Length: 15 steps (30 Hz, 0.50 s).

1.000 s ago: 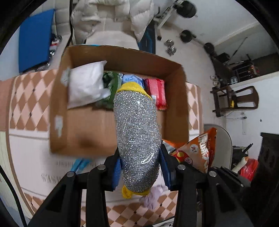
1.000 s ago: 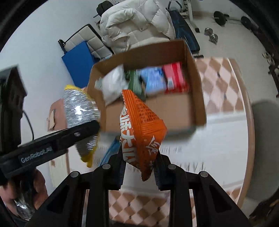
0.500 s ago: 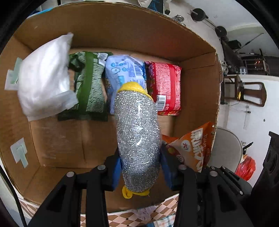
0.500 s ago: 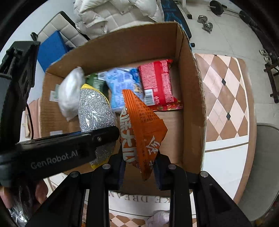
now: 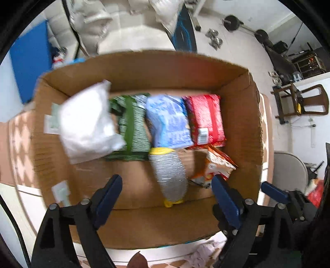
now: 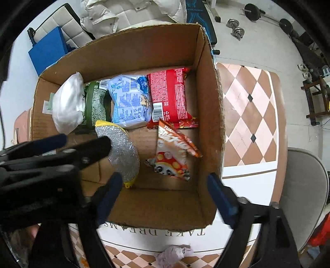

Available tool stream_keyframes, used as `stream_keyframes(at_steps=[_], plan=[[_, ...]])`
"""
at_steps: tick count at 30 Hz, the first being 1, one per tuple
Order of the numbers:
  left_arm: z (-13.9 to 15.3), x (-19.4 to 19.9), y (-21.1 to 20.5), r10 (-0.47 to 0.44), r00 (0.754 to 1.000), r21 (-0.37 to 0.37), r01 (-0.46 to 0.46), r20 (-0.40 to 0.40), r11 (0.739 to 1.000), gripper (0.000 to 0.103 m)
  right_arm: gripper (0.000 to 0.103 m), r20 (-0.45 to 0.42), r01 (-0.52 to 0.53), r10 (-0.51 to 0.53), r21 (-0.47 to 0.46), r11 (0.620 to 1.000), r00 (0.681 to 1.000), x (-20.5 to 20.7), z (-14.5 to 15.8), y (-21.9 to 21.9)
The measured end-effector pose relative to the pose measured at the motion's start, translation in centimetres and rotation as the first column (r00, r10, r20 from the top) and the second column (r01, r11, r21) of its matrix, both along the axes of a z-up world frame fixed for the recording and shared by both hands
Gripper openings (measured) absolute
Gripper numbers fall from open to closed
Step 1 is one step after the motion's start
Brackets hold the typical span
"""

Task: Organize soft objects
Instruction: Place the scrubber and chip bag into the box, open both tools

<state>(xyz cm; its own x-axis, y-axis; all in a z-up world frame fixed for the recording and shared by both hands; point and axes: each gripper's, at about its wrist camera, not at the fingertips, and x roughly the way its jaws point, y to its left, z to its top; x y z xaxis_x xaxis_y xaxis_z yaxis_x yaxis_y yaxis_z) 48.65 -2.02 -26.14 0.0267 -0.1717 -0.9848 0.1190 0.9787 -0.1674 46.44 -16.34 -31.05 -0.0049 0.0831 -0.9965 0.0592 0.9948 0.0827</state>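
An open cardboard box [image 5: 243, 127] [image 6: 208, 107] holds a white bag [image 5: 86, 123] [image 6: 68, 105], a green pack [image 5: 132, 127] [image 6: 94, 105], a blue pack [image 5: 169, 121] [image 6: 130, 101] and a red pack [image 5: 206, 119] [image 6: 169, 94] in a row. A silver glitter sponge with yellow ends [image 5: 169, 177] [image 6: 123, 152] and an orange snack bag [image 5: 214, 167] [image 6: 173, 156] lie on the box floor in front. My left gripper [image 5: 167, 198] is open and empty above the box's near side. My right gripper [image 6: 163, 195] is open and empty above the snack bag's near side.
The box stands on a checkered tablecloth [image 6: 247, 107] with a white border. A crumpled grey cloth [image 6: 175, 252] lies near the front edge. A white puffy jacket [image 6: 127, 12] on a seat, weights [image 6: 235, 26] and a wooden chair [image 5: 299, 103] lie beyond.
Both grippers have opened and let go: the glitter sponge and the orange snack bag now lie on the box floor. Both grippers have pulled back from the box.
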Motion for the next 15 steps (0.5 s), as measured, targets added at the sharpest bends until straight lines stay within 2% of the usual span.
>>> stream_keyframes(at_steps=[2,5,8,15], plan=[[0.8,-0.8,0.5,0.002,0.999,0.033,-0.004,0.043,0.999,0.098,0.103,0.017,0.004,-0.004,-0.013,1.0,1.0,-0.6,0.7,0.1],[1.7,-2.2,1.8,0.006,0.996,0.066,-0.012,0.093,0.998,0.099,0.103,0.057,0.019,-0.017,-0.043,0.999,0.998,-1.4,2.0,0.1],[2.5,-3.6,3.1,0.025,0.992,0.068,-0.034,0.125,0.997,0.099,0.103,0.097,0.011,-0.004,-0.074,0.997,0.995,-2.2,3.3,0.7],[5.2,-6.4,3.9,0.049,0.977,0.061,-0.063,0.21,0.996,0.099,0.103,0.162,0.013,-0.004,-0.057,0.998,0.987,-4.8,6.6,1.9]])
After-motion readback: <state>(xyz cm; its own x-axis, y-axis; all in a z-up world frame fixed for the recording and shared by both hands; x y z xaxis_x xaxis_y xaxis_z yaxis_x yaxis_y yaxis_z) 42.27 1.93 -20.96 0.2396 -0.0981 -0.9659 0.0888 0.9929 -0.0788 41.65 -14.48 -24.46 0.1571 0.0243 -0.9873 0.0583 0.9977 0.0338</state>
